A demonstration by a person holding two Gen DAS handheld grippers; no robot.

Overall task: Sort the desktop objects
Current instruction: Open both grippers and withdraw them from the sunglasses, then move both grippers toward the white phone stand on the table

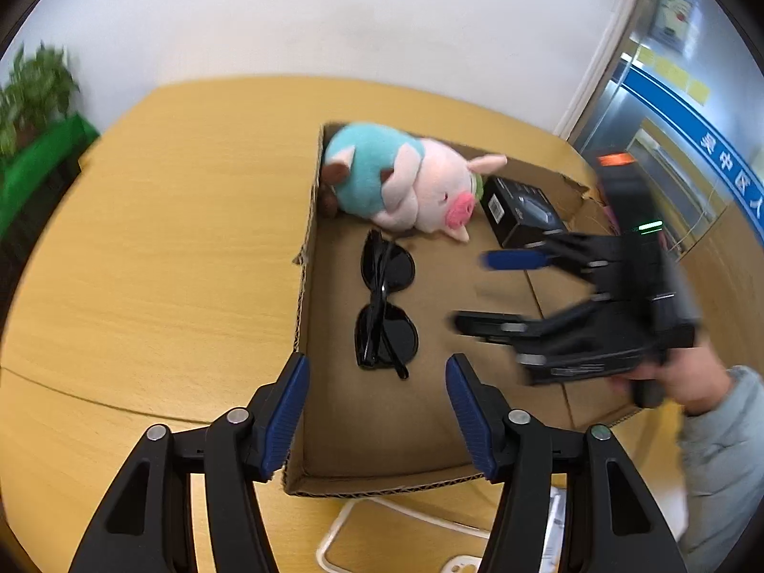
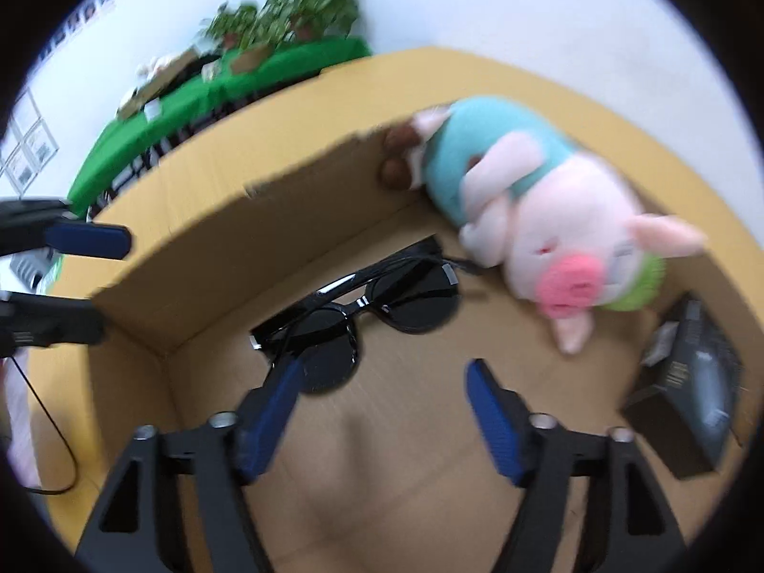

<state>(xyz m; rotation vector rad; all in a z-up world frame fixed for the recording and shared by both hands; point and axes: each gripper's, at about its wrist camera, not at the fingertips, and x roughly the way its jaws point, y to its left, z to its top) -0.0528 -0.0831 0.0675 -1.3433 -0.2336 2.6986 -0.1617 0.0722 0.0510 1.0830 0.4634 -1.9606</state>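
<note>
A shallow cardboard box lies on the wooden table. Inside it lie black sunglasses, a pink plush pig in a teal shirt and a small black product box. My left gripper is open and empty above the box's near edge. My right gripper is open and empty inside the box, just right of the sunglasses. The left gripper also shows in the right wrist view.
A white cable lies on the table in front of the box. Potted plants stand on a green-covered stand beyond the table. A glass door is at the right. A black cable runs at the left.
</note>
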